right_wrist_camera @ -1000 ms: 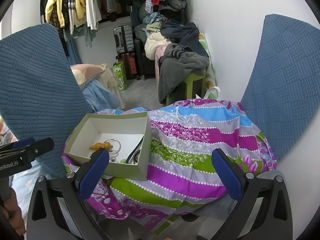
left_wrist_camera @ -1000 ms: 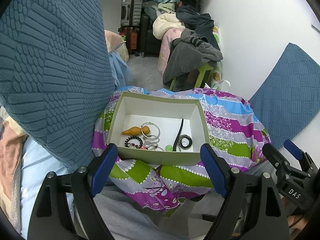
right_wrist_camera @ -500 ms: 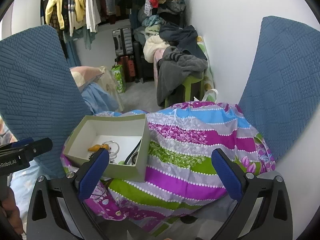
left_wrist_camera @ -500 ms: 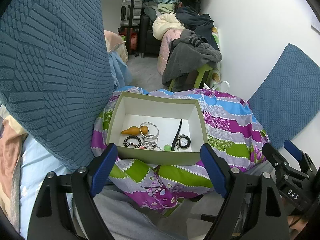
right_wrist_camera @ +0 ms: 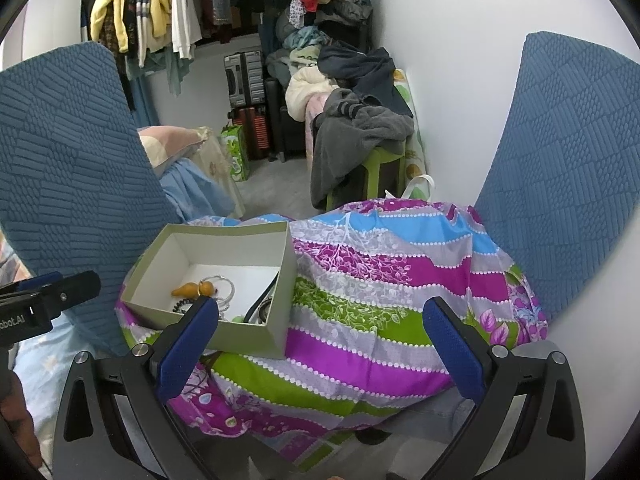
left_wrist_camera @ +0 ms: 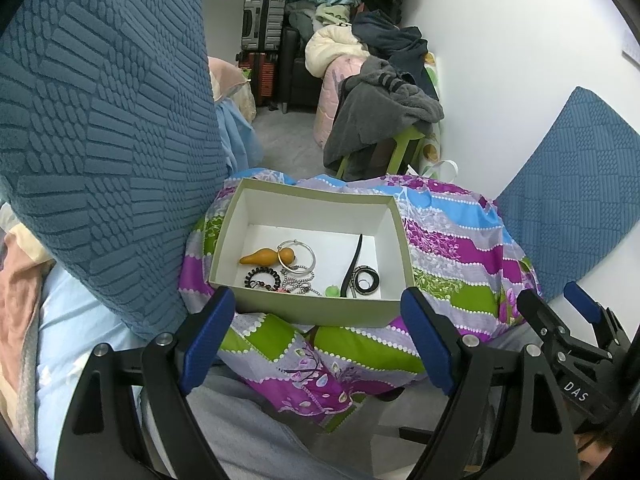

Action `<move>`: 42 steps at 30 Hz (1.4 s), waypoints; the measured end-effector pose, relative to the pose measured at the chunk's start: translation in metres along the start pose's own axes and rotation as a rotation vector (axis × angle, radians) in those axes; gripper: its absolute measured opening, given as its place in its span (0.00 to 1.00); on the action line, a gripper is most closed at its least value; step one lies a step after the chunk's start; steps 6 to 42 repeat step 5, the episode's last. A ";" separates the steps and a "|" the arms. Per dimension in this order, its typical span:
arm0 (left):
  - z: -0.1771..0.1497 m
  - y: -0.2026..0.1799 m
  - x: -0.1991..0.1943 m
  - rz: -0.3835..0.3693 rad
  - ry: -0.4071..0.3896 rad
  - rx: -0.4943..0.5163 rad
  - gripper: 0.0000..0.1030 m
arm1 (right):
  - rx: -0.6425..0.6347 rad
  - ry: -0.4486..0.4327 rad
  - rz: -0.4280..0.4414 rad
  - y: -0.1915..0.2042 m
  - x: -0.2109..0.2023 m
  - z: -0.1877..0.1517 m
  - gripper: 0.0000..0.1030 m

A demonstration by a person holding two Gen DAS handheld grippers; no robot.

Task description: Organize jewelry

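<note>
Nothing moved; blue cushions [left_wrist_camera: 100, 140] flank box [left_wrist_camera: 320, 308] on cloth [left_wrist_camera: 460, 248].

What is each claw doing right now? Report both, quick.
Left claw: open, holding nothing, short of the shallow olive cardboard box.
Right claw: open, holding nothing.

blue cushions [right_wrist_camera: 72, 168] | striped floral cloth [right_wrist_camera: 380, 280] | suitcase [left_wrist_camera: 262, 22] | possibly stool [right_wrist_camera: 380, 160]

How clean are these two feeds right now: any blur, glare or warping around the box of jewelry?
Left wrist view: sharp and evenly lit, no glare; the box and silver bangle read clearly, edges bowed by the fisheye, corners vignetted black. Right wrist view: equally sharp, but the right gripper finger hides part of the box contents, and the bright wall looks slightly washed out.
</note>
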State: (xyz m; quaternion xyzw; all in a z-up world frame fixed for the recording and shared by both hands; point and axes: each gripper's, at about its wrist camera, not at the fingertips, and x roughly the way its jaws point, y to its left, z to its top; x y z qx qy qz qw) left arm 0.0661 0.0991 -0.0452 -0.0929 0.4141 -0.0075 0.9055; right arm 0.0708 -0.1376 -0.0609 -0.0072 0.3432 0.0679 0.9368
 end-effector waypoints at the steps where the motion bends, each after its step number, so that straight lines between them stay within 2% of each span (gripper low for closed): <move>1: 0.000 0.000 0.000 0.001 -0.001 0.000 0.82 | 0.000 0.001 0.001 0.000 0.001 0.000 1.00; 5: -0.002 0.001 0.000 -0.006 -0.007 -0.003 0.85 | -0.001 0.001 0.004 0.003 0.000 -0.002 1.00; 42: -0.002 0.001 0.000 -0.006 -0.007 -0.003 0.85 | -0.001 0.001 0.004 0.003 0.000 -0.002 1.00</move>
